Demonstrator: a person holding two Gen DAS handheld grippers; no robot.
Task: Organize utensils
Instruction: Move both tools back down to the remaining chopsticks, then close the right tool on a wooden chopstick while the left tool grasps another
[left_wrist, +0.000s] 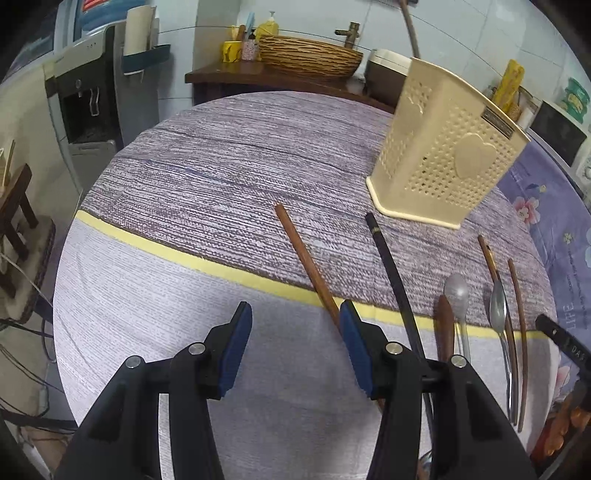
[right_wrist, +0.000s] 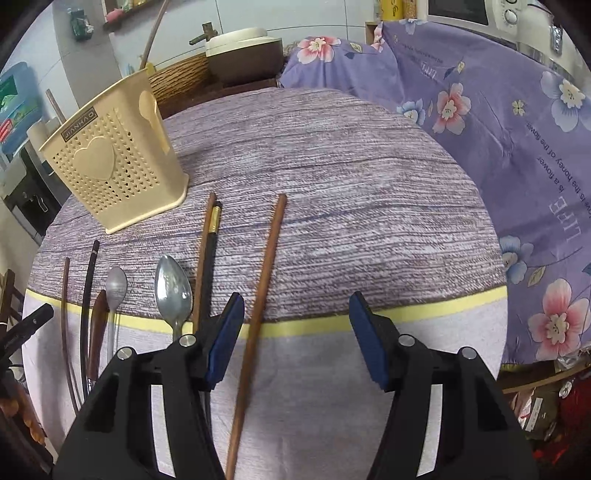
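blue-padded left hand-held gripper (left_wrist: 295, 345) and right hand-held gripper (right_wrist: 297, 341) both gape wide, released, grasping nothing.

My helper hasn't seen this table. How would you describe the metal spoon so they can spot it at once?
Start at the cream perforated utensil holder standing on the purple-grey tablecloth; a row of chopsticks and spoons lies in front of it. The metal spoon lies beside the paired brown and black chopsticks, its bowl toward the holder. It is the only shiny one; the nearby smaller spoon looks like dull translucent plastic.
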